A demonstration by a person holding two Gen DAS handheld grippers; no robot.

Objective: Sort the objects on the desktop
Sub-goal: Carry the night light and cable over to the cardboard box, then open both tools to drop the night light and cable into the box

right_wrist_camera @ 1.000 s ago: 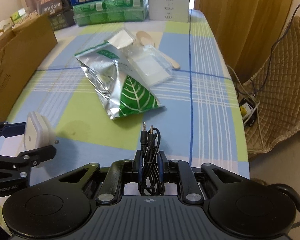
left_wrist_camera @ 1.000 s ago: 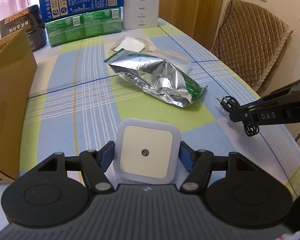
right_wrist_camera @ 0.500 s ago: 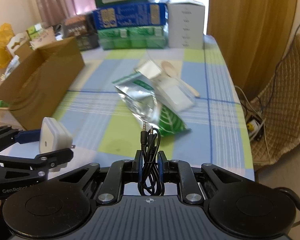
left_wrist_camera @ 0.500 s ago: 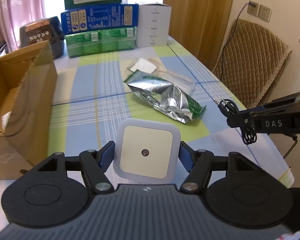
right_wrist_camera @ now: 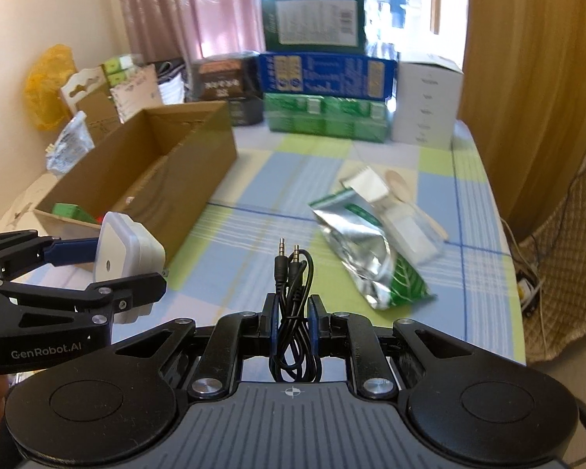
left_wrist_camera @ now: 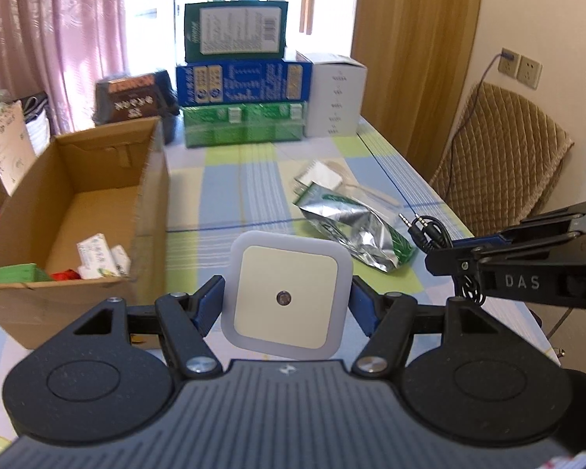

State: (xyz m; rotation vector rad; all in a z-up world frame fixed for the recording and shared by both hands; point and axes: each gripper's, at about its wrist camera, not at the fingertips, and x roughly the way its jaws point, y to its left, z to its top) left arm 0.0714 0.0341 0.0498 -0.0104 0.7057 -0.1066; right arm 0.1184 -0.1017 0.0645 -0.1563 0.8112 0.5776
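My left gripper (left_wrist_camera: pixel 286 300) is shut on a white square night light (left_wrist_camera: pixel 285 293) and holds it above the table, beside the open cardboard box (left_wrist_camera: pixel 152 179). It also shows in the right wrist view (right_wrist_camera: pixel 127 252). My right gripper (right_wrist_camera: pixel 292 312) is shut on a coiled black audio cable (right_wrist_camera: pixel 293 293), also in the left wrist view (left_wrist_camera: pixel 429 230), held above the table's right part. A silver and green foil bag (right_wrist_camera: pixel 367 258) lies on the checked tablecloth (right_wrist_camera: pixel 254 203) ahead.
The cardboard box (right_wrist_camera: pixel 183 164) holds several small packets (left_wrist_camera: pixel 97 262). A clear packet and a wooden spoon (right_wrist_camera: pixel 400 187) lie behind the foil bag. Stacked boxes (left_wrist_camera: pixel 242 97) stand at the table's far end. A padded chair (left_wrist_camera: pixel 496 156) is to the right.
Both grippers have risen and tilted up with their loads, so the box's inside and the far stacks now show. The left gripper has drawn closer to the box.
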